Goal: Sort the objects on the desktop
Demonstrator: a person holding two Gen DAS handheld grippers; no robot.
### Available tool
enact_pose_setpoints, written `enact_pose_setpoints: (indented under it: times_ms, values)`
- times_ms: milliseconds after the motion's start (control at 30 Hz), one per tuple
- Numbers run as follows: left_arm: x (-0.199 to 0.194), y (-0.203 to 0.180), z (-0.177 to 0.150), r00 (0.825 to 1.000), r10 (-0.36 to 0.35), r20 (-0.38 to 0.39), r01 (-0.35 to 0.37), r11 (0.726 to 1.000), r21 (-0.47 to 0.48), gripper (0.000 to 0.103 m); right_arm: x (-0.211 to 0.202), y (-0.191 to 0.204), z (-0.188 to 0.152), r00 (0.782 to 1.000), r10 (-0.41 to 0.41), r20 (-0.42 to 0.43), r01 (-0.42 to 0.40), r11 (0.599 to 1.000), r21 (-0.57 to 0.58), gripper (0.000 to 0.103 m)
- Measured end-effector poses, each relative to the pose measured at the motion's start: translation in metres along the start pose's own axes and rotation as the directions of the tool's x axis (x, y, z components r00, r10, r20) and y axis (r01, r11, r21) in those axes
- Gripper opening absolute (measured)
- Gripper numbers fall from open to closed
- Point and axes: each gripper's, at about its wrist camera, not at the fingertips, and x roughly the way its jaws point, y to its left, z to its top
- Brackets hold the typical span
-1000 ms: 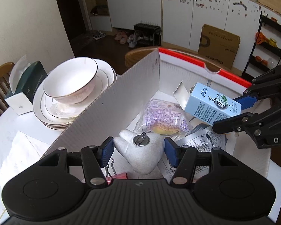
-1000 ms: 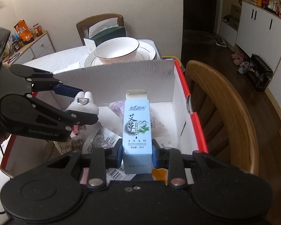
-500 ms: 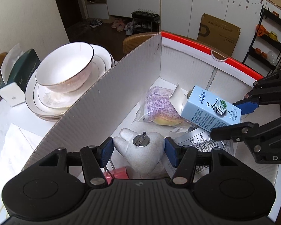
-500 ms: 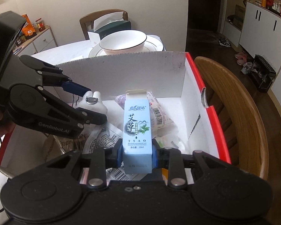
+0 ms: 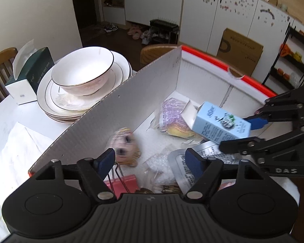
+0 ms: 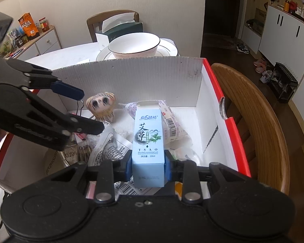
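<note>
Kitchen-dining room with white cupboards in the back, and a white table (image 5: pixel 2 125) carrying a stack of plates (image 5: pixel 50 99) with a bowl (image 5: pixel 82 70) on top, right next to a green tissue box (image 5: pixel 33 70). Beside those sits a white corrugated box with a red rim (image 6: pixel 143 75), stuffed with wrappers, a pink binder clip (image 5: pixel 123 182) and a purple-printed snack packet (image 5: pixel 172 117). So the left gripper (image 5: pixel 150 161) has just been opening its fingers, they're spread apart now with nothing between them, and the little plush figure with big dark eyes (image 6: pixel 101 105) is blurry, sitting just in front of the fingers against the box's inner wall; can't tell if it's landed or is mid-drop. Over on the other side, the right gripper (image 6: pixel 147 164) has its fingers clamped on a light blue carton (image 6: pixel 148 139) with a green leaf print, top flap open, held over the inside of the box, above the packets. A wooden chair back (image 6: pixel 259 111) curves around the box's right edge.
</note>
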Motion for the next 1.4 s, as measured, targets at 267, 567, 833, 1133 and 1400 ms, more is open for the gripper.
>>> enact_pose_setpoints:
  times_ms: [267, 567, 833, 1133, 1400]
  values:
    - [-0.03, -0.004, -0.009, 0.997, -0.033, 0.076, 0.036, 0.998, -0.049, 0.076, -0.004, 0.002, -0.001, 1.0, -0.008, 0.016, 0.008, 1.0, -0.006, 0.039]
    - [-0.059, -0.005, -0.023, 0.99, -0.046, 0.135, 0.058, 0.994, -0.092, 0.08, -0.022, 0.007, -0.001, 0.998, -0.026, 0.051, 0.026, 1.0, -0.002, 0.047]
    - [-0.083, 0.003, -0.04, 0.985, -0.063, 0.163, 0.08, 0.992, -0.1, 0.08, -0.046, 0.029, -0.004, 0.994, -0.067, 0.086, 0.066, 0.998, 0.01, 0.054]
    - [-0.115, 0.002, -0.059, 0.974, -0.056, 0.22, 0.074, 0.994, -0.077, 0.08, -0.072, 0.059, -0.012, 0.986, -0.087, 0.14, 0.082, 0.996, 0.04, 0.064]
    - [-0.139, 0.0, -0.076, 0.965, -0.061, 0.256, 0.076, 0.996, -0.051, 0.08, -0.096, 0.083, -0.021, 0.976, -0.089, 0.198, 0.075, 0.994, 0.076, 0.072]
